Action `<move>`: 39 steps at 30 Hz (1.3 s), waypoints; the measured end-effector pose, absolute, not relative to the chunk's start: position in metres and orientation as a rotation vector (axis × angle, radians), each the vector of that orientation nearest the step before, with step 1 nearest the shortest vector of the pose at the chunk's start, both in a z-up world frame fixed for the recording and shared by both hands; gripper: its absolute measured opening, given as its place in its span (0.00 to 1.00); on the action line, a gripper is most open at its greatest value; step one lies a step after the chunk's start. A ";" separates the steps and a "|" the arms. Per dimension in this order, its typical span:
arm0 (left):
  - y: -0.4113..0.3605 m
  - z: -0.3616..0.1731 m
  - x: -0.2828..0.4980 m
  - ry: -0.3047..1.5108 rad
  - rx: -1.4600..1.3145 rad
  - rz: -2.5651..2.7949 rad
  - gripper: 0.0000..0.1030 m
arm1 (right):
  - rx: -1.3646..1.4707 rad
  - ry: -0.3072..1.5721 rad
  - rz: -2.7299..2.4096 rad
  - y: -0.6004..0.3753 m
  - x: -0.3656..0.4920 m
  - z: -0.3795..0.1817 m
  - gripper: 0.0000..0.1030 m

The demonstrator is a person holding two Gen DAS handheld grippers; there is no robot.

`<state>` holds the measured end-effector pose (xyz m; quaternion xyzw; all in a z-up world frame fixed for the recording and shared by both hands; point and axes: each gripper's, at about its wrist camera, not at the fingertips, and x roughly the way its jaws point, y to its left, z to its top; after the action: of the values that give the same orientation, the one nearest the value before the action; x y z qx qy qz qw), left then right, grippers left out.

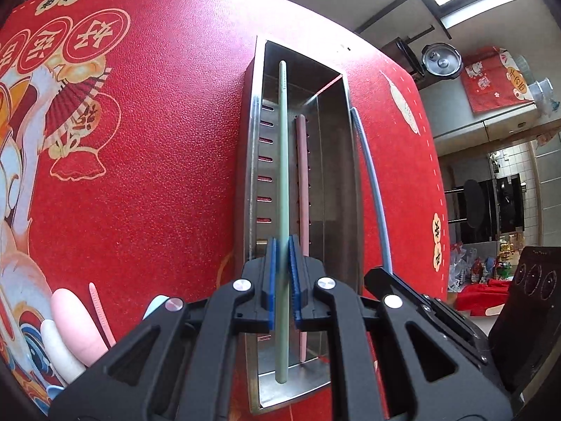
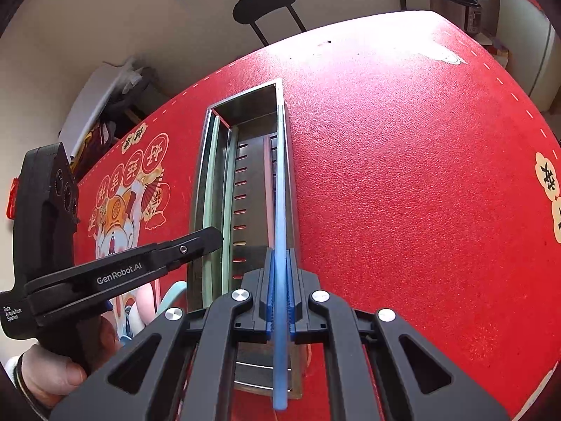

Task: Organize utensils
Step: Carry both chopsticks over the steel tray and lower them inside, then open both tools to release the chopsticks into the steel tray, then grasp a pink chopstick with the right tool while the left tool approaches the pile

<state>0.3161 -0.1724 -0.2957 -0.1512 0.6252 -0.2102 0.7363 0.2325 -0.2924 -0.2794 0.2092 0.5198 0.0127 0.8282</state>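
A long steel utensil box (image 1: pixel 253 161) lies on the red table; it also shows in the right wrist view (image 2: pixel 196 189). My left gripper (image 1: pixel 282 249) is shut on a green chopstick (image 1: pixel 283 140), held lengthwise over the box. A pink chopstick (image 1: pixel 302 175) lies inside the box. My right gripper (image 2: pixel 280 263) is shut on a blue chopstick (image 2: pixel 281 189), held along the box's right wall; it shows in the left wrist view (image 1: pixel 375 182). The green chopstick (image 2: pixel 209 189) and left gripper (image 2: pixel 210 238) show at the box's left side.
Pink and white spoons (image 1: pixel 75 322) and a pink chopstick (image 1: pixel 100 312) lie on the table at lower left of the left wrist view. A black chair (image 2: pixel 266 3) stands behind the table. A pressure cooker (image 1: pixel 441 60) sits in the background.
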 end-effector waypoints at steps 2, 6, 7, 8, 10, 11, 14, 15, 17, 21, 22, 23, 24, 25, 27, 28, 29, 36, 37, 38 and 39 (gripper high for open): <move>-0.177 -0.296 0.321 1.371 -0.324 -0.453 0.11 | 0.446 1.110 0.032 -0.291 0.235 -0.281 0.06; -0.177 -0.294 0.328 1.368 -0.314 -0.433 0.11 | 0.441 1.119 0.037 -0.287 0.242 -0.284 0.06; -0.177 -0.294 0.330 1.369 -0.314 -0.433 0.11 | 0.443 1.121 0.040 -0.286 0.244 -0.284 0.06; -0.178 -0.294 0.331 1.371 -0.312 -0.438 0.11 | 0.439 1.122 0.037 -0.284 0.245 -0.285 0.06; -0.179 -0.293 0.332 1.372 -0.296 -0.443 0.12 | 0.438 1.127 0.037 -0.283 0.248 -0.286 0.06; -0.178 -0.292 0.333 1.371 -0.291 -0.445 0.14 | 0.442 1.131 0.036 -0.284 0.249 -0.287 0.06; -0.177 -0.287 0.333 1.353 -0.296 -0.444 0.16 | 0.460 1.138 0.034 -0.285 0.250 -0.289 0.06; -0.176 -0.284 0.333 1.345 -0.298 -0.443 0.16 | 0.467 1.143 0.037 -0.285 0.250 -0.289 0.07; -0.168 -0.277 0.328 1.329 -0.292 -0.438 0.19 | 0.461 1.149 0.038 -0.284 0.250 -0.287 0.09; -0.148 -0.253 0.319 1.291 -0.268 -0.415 0.24 | 0.466 1.129 0.022 -0.285 0.242 -0.272 0.09; -0.141 -0.245 0.315 1.279 -0.260 -0.410 0.25 | 0.476 1.124 0.020 -0.286 0.238 -0.267 0.09; -0.133 -0.237 0.311 1.262 -0.249 -0.407 0.26 | 0.481 1.118 0.019 -0.285 0.234 -0.261 0.09; -0.124 -0.228 0.307 1.243 -0.233 -0.403 0.27 | 0.479 1.110 0.017 -0.284 0.229 -0.256 0.09; -0.114 -0.218 0.301 1.221 -0.214 -0.395 0.27 | 0.469 1.100 0.016 -0.282 0.224 -0.250 0.09; -0.092 -0.201 0.289 1.182 -0.190 -0.377 0.32 | 0.443 1.085 0.014 -0.275 0.214 -0.241 0.09; -0.079 -0.193 0.282 1.162 -0.185 -0.364 0.35 | 0.434 1.081 0.017 -0.271 0.208 -0.237 0.09; -0.065 -0.185 0.275 1.145 -0.180 -0.348 0.39 | 0.426 1.078 0.020 -0.267 0.202 -0.235 0.09; 0.029 -0.150 0.220 1.034 -0.143 -0.239 0.87 | 0.284 1.004 0.090 -0.218 0.159 -0.222 0.45; 0.040 -0.148 0.210 1.017 -0.142 -0.223 0.89 | 0.264 1.000 0.101 -0.211 0.154 -0.222 0.48; 0.048 -0.146 0.201 1.001 -0.140 -0.215 0.90 | 0.242 1.003 0.112 -0.203 0.149 -0.223 0.51; 0.057 -0.147 0.193 0.992 -0.135 -0.208 0.91 | 0.226 1.007 0.128 -0.196 0.144 -0.225 0.51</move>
<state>0.1925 0.0567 -0.1468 -0.0646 0.4746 -0.0997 0.8721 0.1439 -0.1958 -0.2249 0.1078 0.4813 0.0610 0.8678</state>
